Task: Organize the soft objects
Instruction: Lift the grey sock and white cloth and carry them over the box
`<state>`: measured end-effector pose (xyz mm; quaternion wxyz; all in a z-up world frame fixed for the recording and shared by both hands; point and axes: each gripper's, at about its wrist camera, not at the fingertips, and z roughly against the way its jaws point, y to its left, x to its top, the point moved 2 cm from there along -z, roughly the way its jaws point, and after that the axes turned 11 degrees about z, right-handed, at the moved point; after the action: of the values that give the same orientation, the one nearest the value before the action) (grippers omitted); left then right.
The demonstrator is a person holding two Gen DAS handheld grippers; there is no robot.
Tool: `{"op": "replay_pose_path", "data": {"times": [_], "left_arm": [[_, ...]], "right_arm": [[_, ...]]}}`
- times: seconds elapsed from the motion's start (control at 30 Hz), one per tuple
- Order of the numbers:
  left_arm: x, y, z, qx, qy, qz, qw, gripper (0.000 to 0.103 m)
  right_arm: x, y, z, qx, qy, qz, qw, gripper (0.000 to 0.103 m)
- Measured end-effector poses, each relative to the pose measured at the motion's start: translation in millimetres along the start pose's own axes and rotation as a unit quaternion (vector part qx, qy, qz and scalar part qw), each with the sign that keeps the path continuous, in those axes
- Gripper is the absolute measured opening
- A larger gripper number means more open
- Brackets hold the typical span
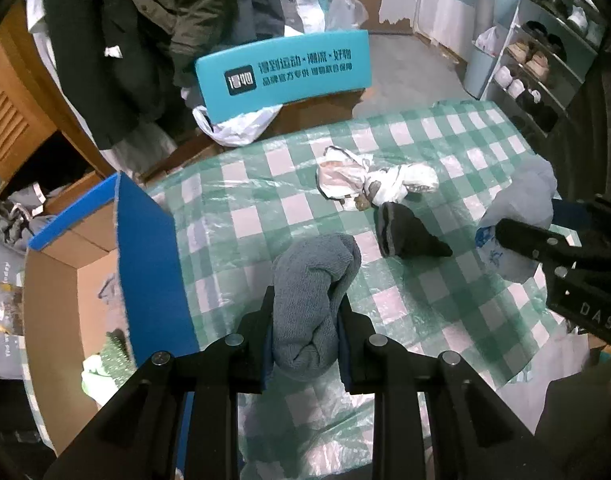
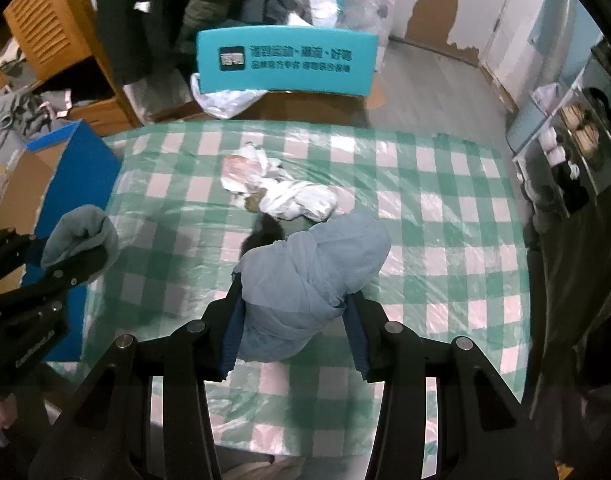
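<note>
My left gripper is shut on a grey-blue sock and holds it above the green checked tablecloth, beside the blue cardboard box. My right gripper is shut on a pale blue bundle of thin cloth above the cloth-covered table. A white and pink crumpled garment lies mid-table, with a dark sock next to it. In the right wrist view the white garment lies ahead and the dark sock is mostly hidden behind the bundle. The left gripper and grey sock show at left.
The open box shows a brown inside with a few items at the bottom. A teal chair back stands behind the table. Hanging dark coats and a wooden cabinet are at the left. A shoe shelf stands at the right.
</note>
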<state>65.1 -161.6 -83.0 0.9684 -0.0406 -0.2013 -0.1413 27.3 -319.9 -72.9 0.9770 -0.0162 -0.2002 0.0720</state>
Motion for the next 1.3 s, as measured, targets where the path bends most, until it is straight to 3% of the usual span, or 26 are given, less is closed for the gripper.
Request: {"op": "replay_pose_path", "data": {"times": [0.83,1.3], "left_arm": [[-30,61,50,0.046,-0.047,0.025,0.9975,0.025],[-41,110,67,0.048,-0.060,0.071,0.9946,0.025]], "right_arm": [[24,80,41,0.039,-0.044,0.071,0.996,0.044],[44,141,46,0.077,-0.057,0.113,0.989,0.044]]}}
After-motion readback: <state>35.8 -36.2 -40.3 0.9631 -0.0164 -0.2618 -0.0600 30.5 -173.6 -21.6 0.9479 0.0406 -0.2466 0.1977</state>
